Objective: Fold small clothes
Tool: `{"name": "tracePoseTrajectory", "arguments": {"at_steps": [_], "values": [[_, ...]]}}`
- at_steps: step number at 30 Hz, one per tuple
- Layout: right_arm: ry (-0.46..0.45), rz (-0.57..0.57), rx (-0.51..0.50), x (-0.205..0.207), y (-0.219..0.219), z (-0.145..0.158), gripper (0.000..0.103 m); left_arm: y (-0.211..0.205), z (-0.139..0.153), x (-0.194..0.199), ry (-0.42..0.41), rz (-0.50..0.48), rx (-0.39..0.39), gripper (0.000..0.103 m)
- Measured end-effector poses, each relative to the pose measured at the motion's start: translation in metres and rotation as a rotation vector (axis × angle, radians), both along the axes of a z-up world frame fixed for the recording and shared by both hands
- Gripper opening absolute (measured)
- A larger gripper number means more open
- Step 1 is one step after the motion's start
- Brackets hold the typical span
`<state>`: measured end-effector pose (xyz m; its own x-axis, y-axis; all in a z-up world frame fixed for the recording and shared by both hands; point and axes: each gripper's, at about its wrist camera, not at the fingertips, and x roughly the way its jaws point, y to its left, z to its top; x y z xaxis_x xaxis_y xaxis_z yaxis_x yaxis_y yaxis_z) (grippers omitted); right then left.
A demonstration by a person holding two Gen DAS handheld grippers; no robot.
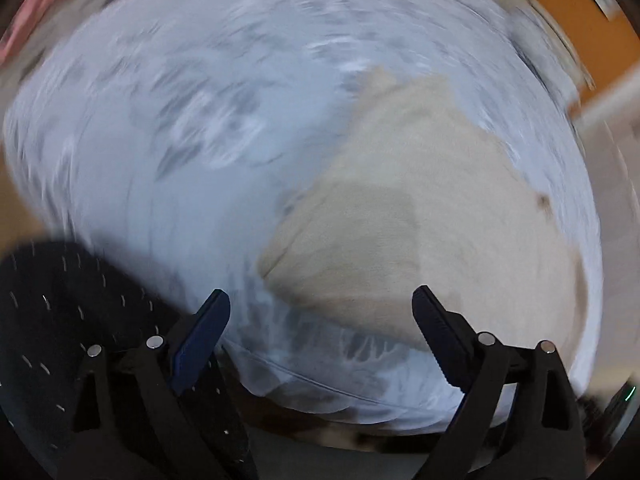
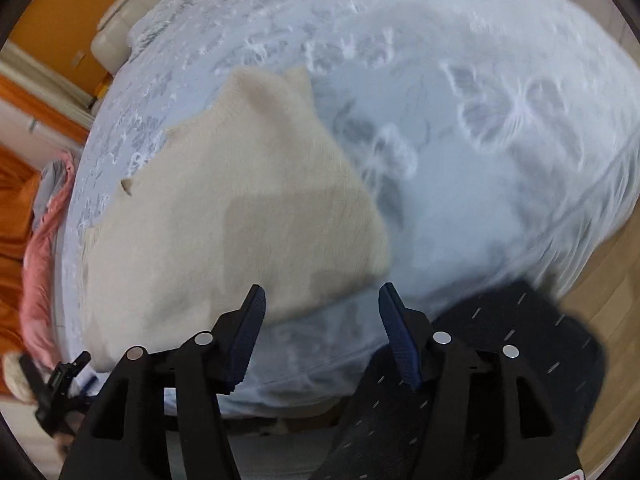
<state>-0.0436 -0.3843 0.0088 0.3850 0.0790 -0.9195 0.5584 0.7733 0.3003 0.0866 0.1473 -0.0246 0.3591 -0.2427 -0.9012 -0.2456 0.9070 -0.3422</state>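
Left wrist view, blurred by motion: a cream knitted garment lies spread on a bed covered by a pale blue floral sheet, filling the frame from centre out toward three o'clock, its near hem running just above the tips of the left gripper. The jaws stand wide apart with nothing between them, the cloth lying free of both pads. A dark dotted fabric sits at eight o'clock, beside the bed's near edge.

Right wrist view, somewhat sharper: the same garment lies from centre toward nine o'clock, with a narrow projection, probably a sleeve or a corner, reaching toward twelve. The right gripper hangs over the hem's corner at six o'clock, its jaws parted and empty, only sheet showing in the gap. At seven o'clock the other gripper is just visible, past the garment's far edge.

Both tools flank the near hem, one toward each end. That arrangement suits a two-handed fold, likely with the hem lifted and carried over toward the bed's far side. A pink cloth hangs off the bed at nine o'clock, untouched.
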Motion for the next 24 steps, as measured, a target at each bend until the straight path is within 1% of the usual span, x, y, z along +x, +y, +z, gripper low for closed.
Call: {"name": "tracePoseTrajectory", "arguments": {"at_steps": [1, 2, 3, 5, 6, 8, 9, 10, 11, 12, 13, 14, 15, 16, 17, 18, 19, 20, 21, 22, 23, 24], "values": [[0.010, 0.011, -0.016, 0.005, 0.004, -0.001, 0.066, 0.003, -0.004, -0.001, 0.011, 0.023, -0.042, 0.090], [0.013, 0.020, -0.003, 0.010, 0.006, -0.004, 0.070, 0.005, -0.007, 0.001, 0.015, 0.045, -0.064, 0.091], [0.010, 0.035, 0.018, 0.017, 0.008, -0.008, 0.073, 0.004, -0.010, 0.003, 0.019, 0.053, -0.065, 0.093], [0.029, 0.041, 0.079, 0.031, 0.015, -0.022, 0.073, 0.000, -0.018, 0.013, 0.044, 0.053, -0.064, 0.096], [0.046, 0.024, 0.113, 0.036, 0.014, -0.032, 0.074, -0.003, -0.024, 0.019, 0.072, 0.059, -0.067, 0.097], [0.043, -0.037, 0.152, 0.042, 0.009, -0.044, 0.076, -0.006, -0.030, 0.027, 0.111, 0.083, -0.063, 0.097], [0.032, -0.062, 0.160, 0.042, 0.008, -0.043, 0.074, -0.005, -0.029, 0.030, 0.107, 0.100, -0.075, 0.087], [-0.007, -0.091, 0.175, 0.045, 0.005, -0.038, 0.056, -0.004, -0.024, 0.033, 0.082, 0.106, -0.101, 0.051], [-0.061, -0.094, 0.183, 0.046, 0.003, -0.027, 0.035, -0.004, -0.016, 0.039, 0.067, 0.088, -0.140, 0.041], [-0.113, -0.081, 0.192, 0.047, 0.001, -0.013, 0.017, -0.003, -0.007, 0.041, 0.064, 0.083, -0.127, 0.029], [-0.178, -0.073, 0.196, 0.046, -0.001, 0.004, 0.014, -0.002, 0.010, 0.042, 0.025, 0.067, -0.144, 0.026], [-0.228, -0.053, 0.186, 0.044, 0.000, 0.022, 0.013, 0.001, 0.025, 0.040, -0.009, 0.049, -0.162, 0.020], [-0.266, -0.029, 0.168, 0.040, 0.002, 0.042, 0.011, 0.002, 0.039, 0.038, -0.034, 0.028, -0.164, 0.013], [-0.297, -0.013, 0.163, 0.035, 0.004, 0.057, 0.008, 0.004, 0.059, 0.032, -0.064, -0.003, -0.165, 0.013], [-0.327, 0.009, 0.154, 0.028, 0.007, 0.074, 0.008, 0.006, 0.070, 0.027, -0.079, -0.022, -0.171, 0.012], [-0.335, 0.025, 0.140, 0.023, 0.010, 0.082, 0.008, 0.008, 0.079, 0.019, -0.090, -0.043, -0.170, 0.012], [-0.327, 0.050, 0.108, 0.014, 0.014, 0.087, 0.008, 0.009, 0.082, 0.014, -0.089, -0.056, -0.162, 0.012], [-0.304, 0.060, 0.084, 0.011, 0.017, 0.083, 0.008, 0.010, 0.078, 0.006, -0.069, -0.063, -0.137, 0.012], [-0.230, 0.062, 0.044, 0.005, 0.017, 0.064, 0.008, 0.010, 0.067, 0.000, -0.039, -0.069, -0.110, 0.012], [-0.147, 0.050, 0.027, 0.004, 0.015, 0.039, 0.008, 0.013, 0.056, -0.004, -0.012, -0.073, -0.087, 0.012], [-0.086, 0.035, 0.032, 0.000, 0.010, 0.021, 0.008, 0.014, 0.034, -0.007, 0.040, -0.066, -0.064, 0.012], [-0.005, 0.009, 0.065, -0.005, 0.006, -0.008, 0.008, 0.015, 0.014, -0.010, 0.086, -0.062, -0.063, 0.012]]}}
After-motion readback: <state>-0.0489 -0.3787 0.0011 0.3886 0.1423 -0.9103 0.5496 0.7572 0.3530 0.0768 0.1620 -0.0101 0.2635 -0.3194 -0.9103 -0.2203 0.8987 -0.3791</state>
